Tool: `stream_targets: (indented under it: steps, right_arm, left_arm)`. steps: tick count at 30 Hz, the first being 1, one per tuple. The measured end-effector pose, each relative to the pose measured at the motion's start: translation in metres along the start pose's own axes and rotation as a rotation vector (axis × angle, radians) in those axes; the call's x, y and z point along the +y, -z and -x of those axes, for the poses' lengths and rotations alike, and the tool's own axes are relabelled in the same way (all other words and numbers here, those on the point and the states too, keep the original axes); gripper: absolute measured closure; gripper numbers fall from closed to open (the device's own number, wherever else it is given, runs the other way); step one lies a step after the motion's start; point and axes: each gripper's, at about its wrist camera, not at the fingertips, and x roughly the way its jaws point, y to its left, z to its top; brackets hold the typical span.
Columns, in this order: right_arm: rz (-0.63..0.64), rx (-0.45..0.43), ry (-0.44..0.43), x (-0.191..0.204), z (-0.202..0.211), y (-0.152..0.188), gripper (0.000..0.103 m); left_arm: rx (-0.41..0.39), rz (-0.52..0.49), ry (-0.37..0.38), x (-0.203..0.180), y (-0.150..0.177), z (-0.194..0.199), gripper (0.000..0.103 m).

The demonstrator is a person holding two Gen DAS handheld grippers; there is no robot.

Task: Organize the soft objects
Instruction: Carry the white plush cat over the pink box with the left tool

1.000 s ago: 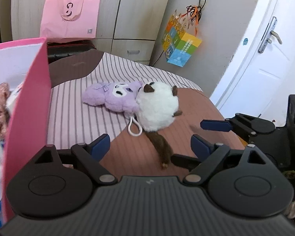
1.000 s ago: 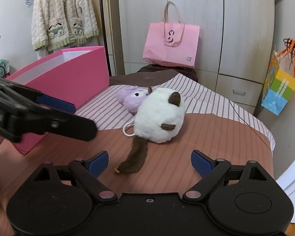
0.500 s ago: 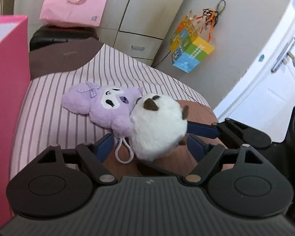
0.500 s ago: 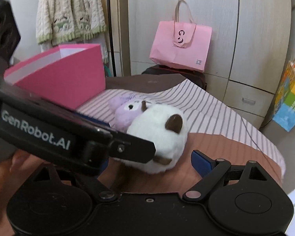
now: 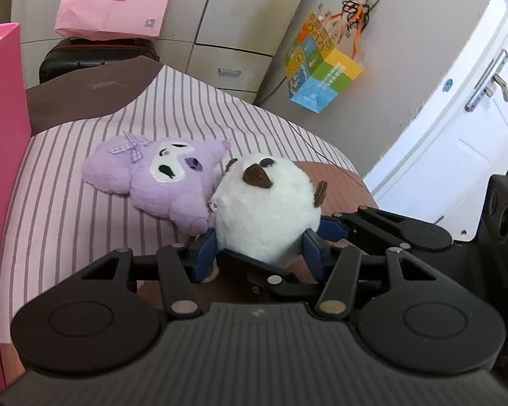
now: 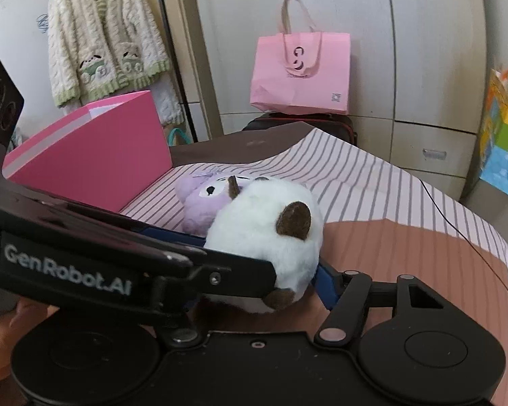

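A round white plush with brown ears (image 5: 266, 204) lies on the striped bed cover, touching a purple plush with a bow (image 5: 152, 174). My left gripper (image 5: 259, 253) has its blue pads pressed against both sides of the white plush. My right gripper (image 6: 264, 280) reaches in from the right; its blue pads also lie against the white plush (image 6: 271, 233), and the left gripper's arm crosses in front and hides its left finger. The purple plush (image 6: 203, 203) lies behind. A pink box (image 6: 91, 155) stands at the left.
The pink box wall (image 5: 0, 169) fills the left edge of the left wrist view. A pink paper bag (image 6: 301, 74) on a dark suitcase stands behind the bed. A colourful bag (image 5: 321, 71) hangs on the wall. A white door (image 5: 457, 118) is to the right.
Both grippers have moved forward onto the white plush. The left jaws have closed from wide open onto its sides. The plush's brown tail is now hidden.
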Motion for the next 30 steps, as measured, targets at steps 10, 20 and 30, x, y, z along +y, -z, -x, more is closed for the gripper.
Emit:
stream_targets:
  steps: [10, 20, 30]
  right_arm:
    - [-0.043, 0.02, 0.025, 0.009, 0.019, 0.013, 0.034]
    - [-0.078, 0.02, 0.034, 0.032, 0.04, 0.032, 0.034]
    - [-0.102, 0.032, 0.053, 0.06, 0.064, 0.054, 0.033]
  left_arm:
    - [0.032, -0.001, 0.022, -0.008, 0.015, 0.013, 0.049]
    - [0.033, -0.003, 0.035, -0.006, 0.04, 0.037, 0.049]
    - [0.073, -0.028, 0.032, -0.015, 0.067, 0.064, 0.05]
